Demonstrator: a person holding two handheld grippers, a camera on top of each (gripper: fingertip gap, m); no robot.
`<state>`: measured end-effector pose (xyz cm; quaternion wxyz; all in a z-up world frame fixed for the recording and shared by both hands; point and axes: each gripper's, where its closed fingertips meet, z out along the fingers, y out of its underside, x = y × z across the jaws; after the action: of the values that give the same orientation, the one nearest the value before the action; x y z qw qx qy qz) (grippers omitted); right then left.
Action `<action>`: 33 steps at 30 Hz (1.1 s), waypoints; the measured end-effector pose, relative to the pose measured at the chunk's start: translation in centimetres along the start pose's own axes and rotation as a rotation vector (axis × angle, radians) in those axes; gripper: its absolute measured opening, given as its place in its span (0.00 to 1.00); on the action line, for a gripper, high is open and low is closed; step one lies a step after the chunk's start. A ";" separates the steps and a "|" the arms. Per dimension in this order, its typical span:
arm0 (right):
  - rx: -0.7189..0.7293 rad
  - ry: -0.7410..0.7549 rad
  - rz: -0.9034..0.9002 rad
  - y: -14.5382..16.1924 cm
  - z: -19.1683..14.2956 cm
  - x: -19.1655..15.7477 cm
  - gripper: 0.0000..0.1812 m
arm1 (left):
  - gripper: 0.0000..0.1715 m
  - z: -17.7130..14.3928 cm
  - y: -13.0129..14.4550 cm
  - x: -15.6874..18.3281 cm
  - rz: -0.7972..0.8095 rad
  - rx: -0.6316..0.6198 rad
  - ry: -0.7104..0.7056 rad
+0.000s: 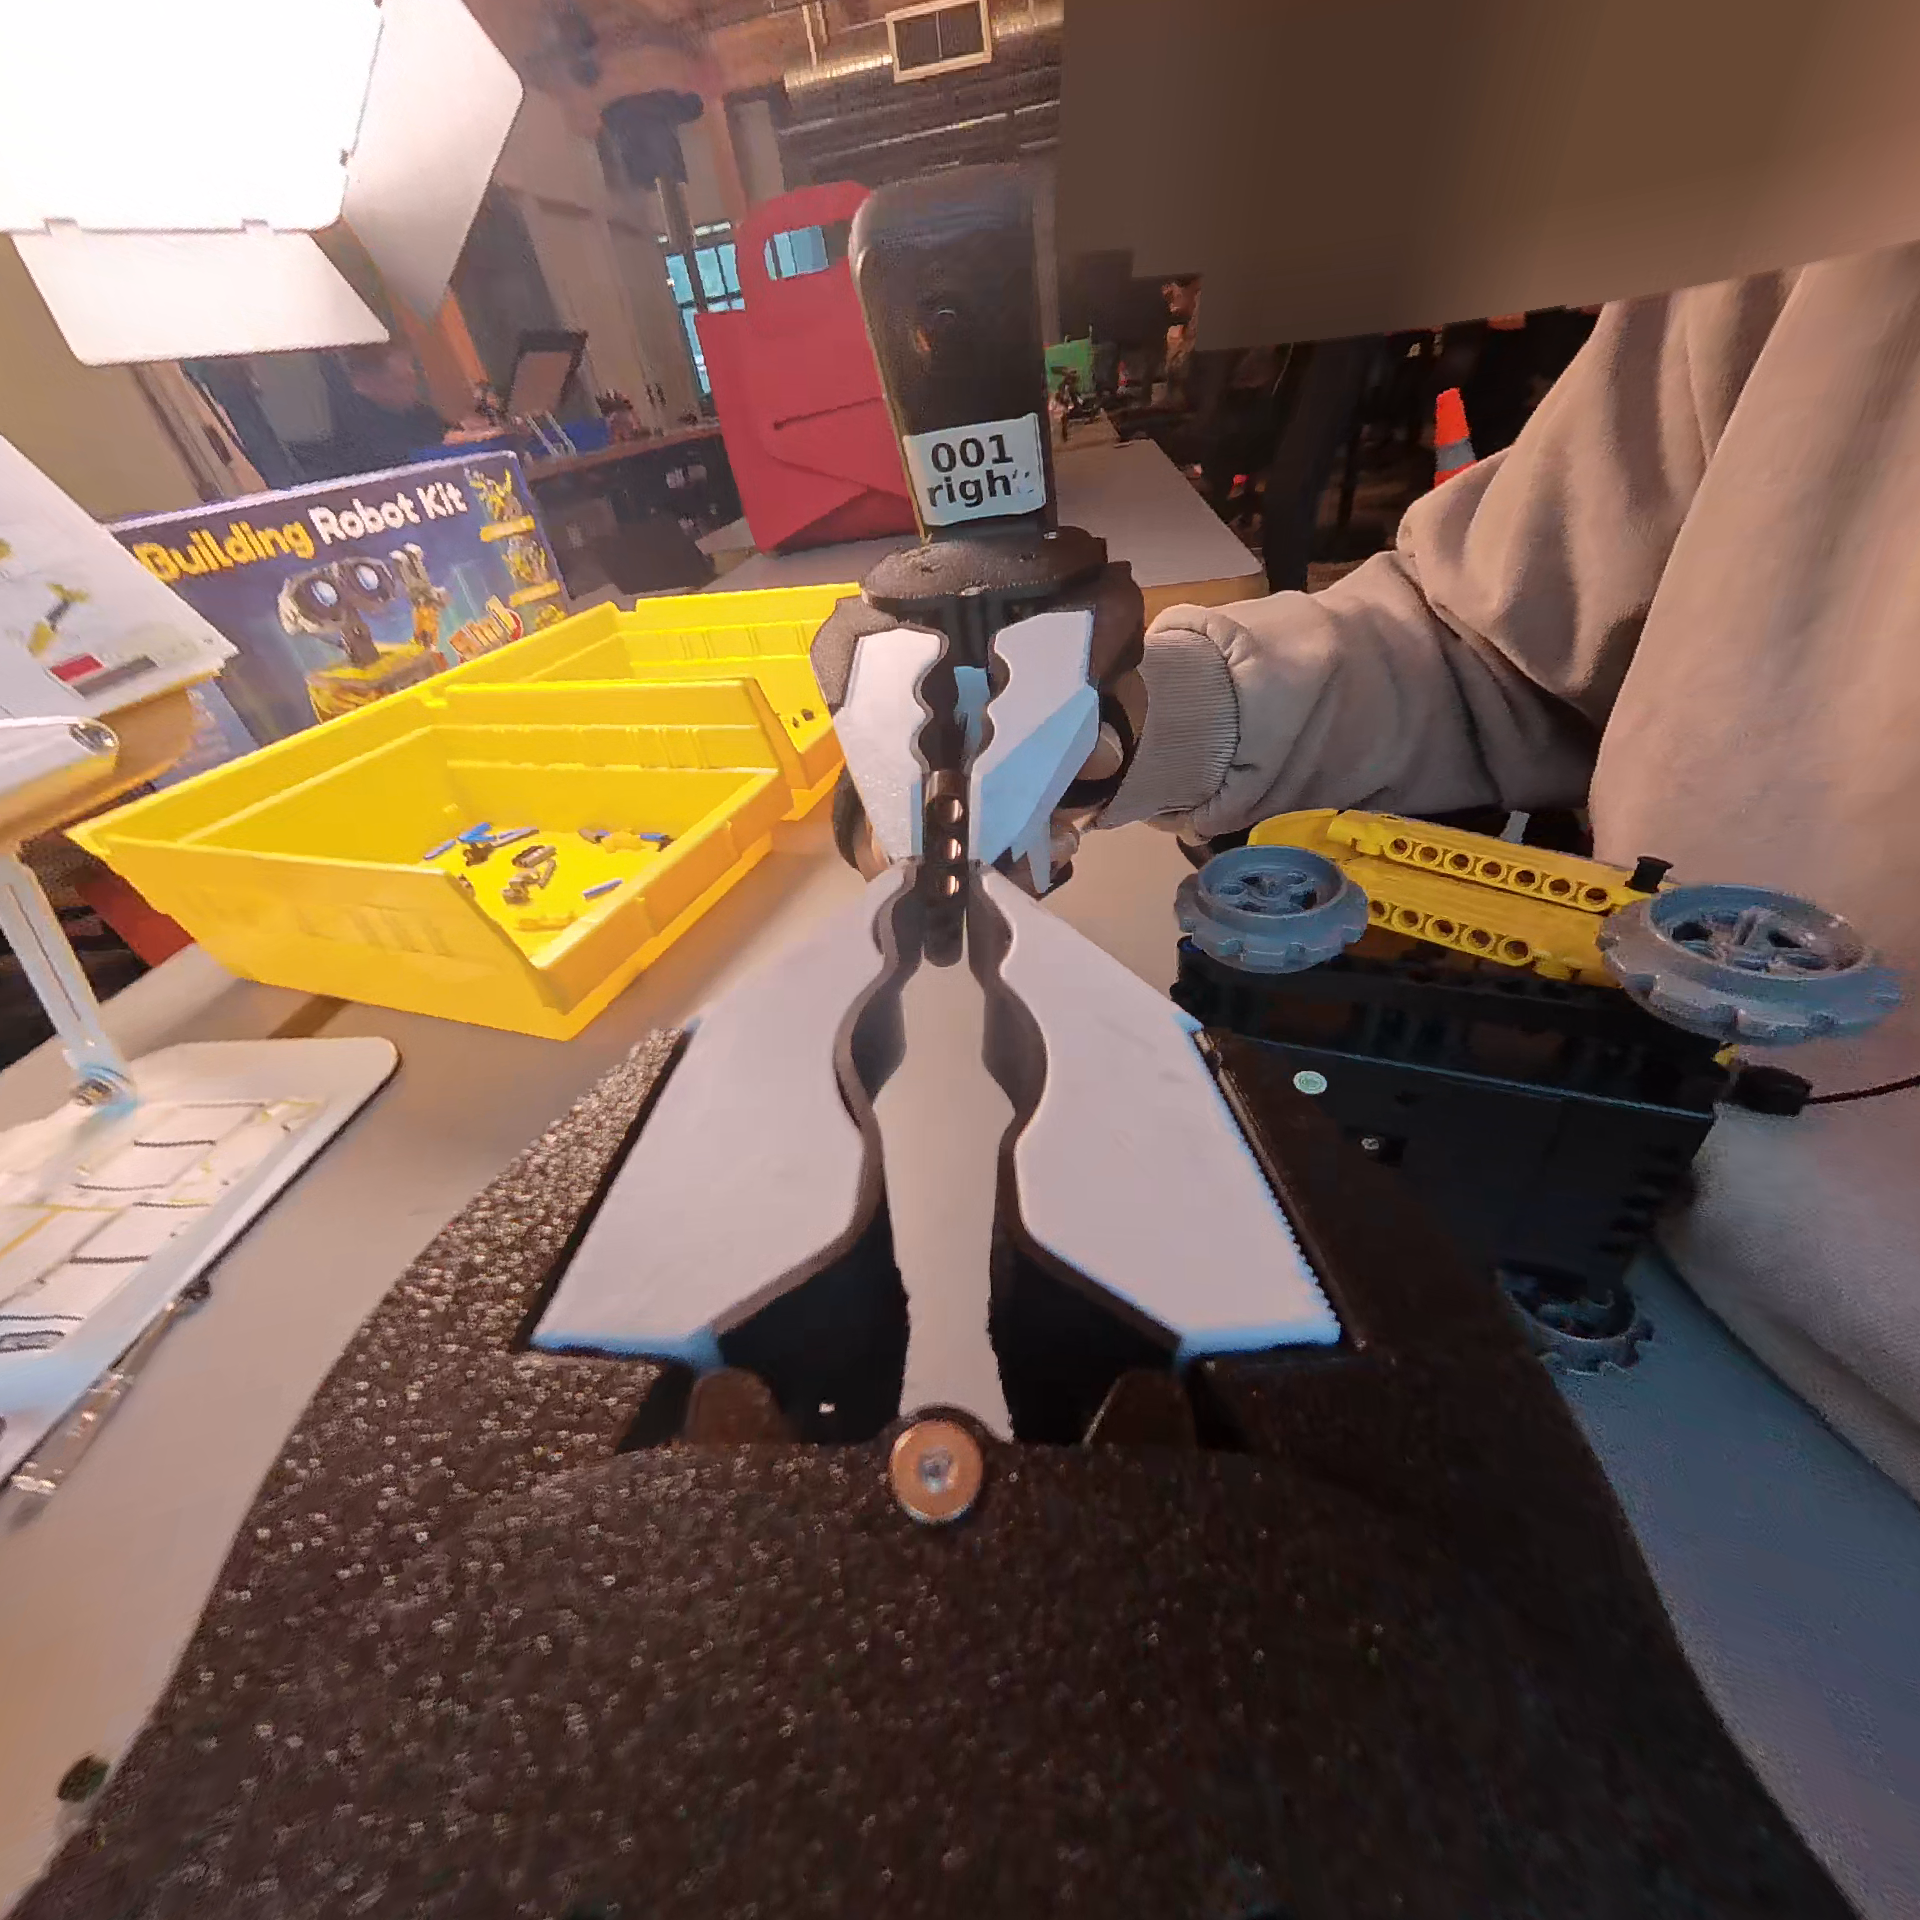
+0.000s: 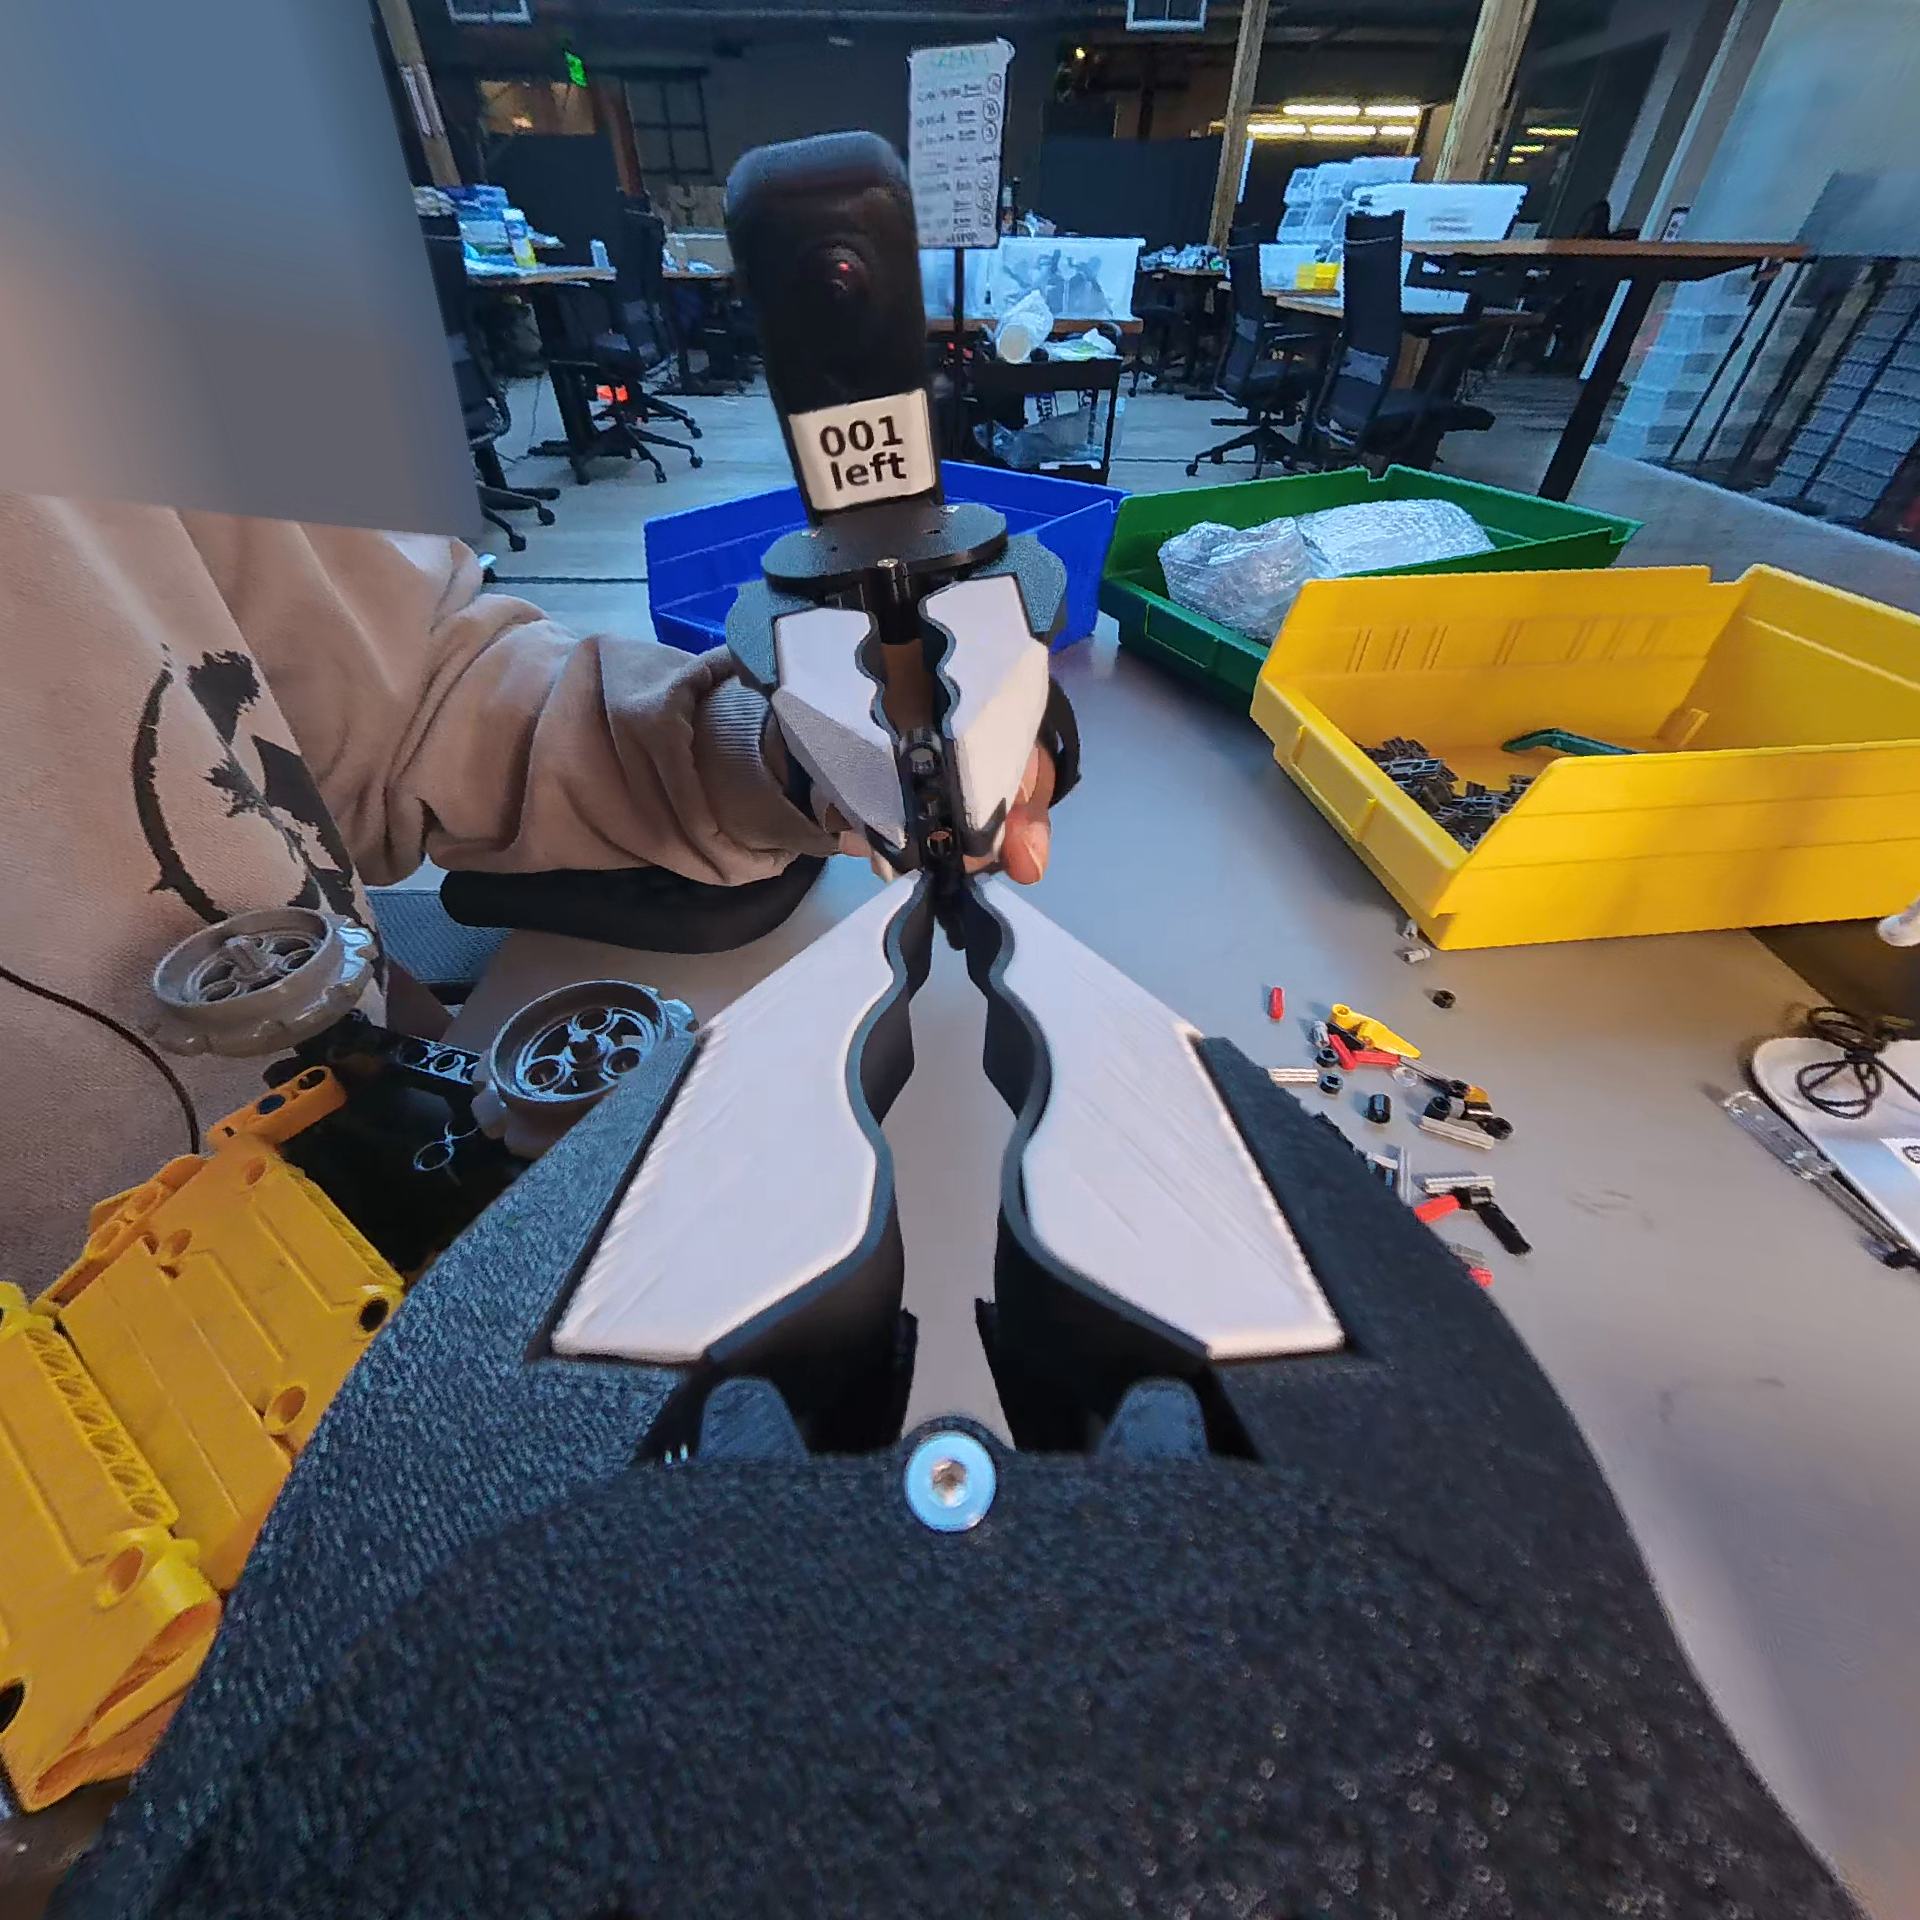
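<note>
left wrist view: the left tool is closed tip to tip on one end of a short black beam with holes; the right tool faces it, clamped on the other end, above the tabletop. a yellow bin sits left, a yellow and black wheeled model right.

right wrist view: the right tool pinches the beam opposite the left tool. loose small parts lie right, beside another yellow bin.

yellow bins and loose parts crowd the table's right; its middle lies open.
</note>
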<state>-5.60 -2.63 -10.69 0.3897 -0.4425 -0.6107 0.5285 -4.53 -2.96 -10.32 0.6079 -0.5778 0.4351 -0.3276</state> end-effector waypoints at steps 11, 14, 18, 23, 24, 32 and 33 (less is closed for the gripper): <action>-0.063 -0.036 -0.053 1.1 0.0 -0.8 0.01 | 0.07 0.4 1.1 1.1 -0.033 -0.080 0.063; -0.108 -0.033 -0.084 1.8 0.1 -0.9 0.01 | 0.05 0.6 1.7 1.3 -0.026 -0.112 0.068; -0.091 -0.039 -0.072 1.8 0.1 -0.8 0.01 | 0.05 0.5 1.9 1.0 -0.014 -0.149 0.071; -0.098 -0.070 -0.053 2.4 0.0 -0.8 0.01 | 0.05 0.0 3.1 0.5 0.053 -0.253 0.031; -0.057 -0.071 -0.045 1.7 -0.8 -0.6 0.01 | 0.05 -1.1 4.2 -1.0 0.077 -0.320 -0.042; -0.023 0.178 -0.024 0.6 -5.3 4.5 0.01 | 0.05 -1.4 4.8 -3.4 -0.039 -0.276 -0.098; -0.055 0.189 -0.002 1.6 -4.9 5.2 0.01 | 0.05 -1.5 4.7 -3.8 -0.062 -0.257 -0.117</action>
<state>-2.37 3.87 -11.54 0.4338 -0.5004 -0.5858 0.4672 -7.94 0.45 -14.36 0.5429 -0.6820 0.4192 -0.2536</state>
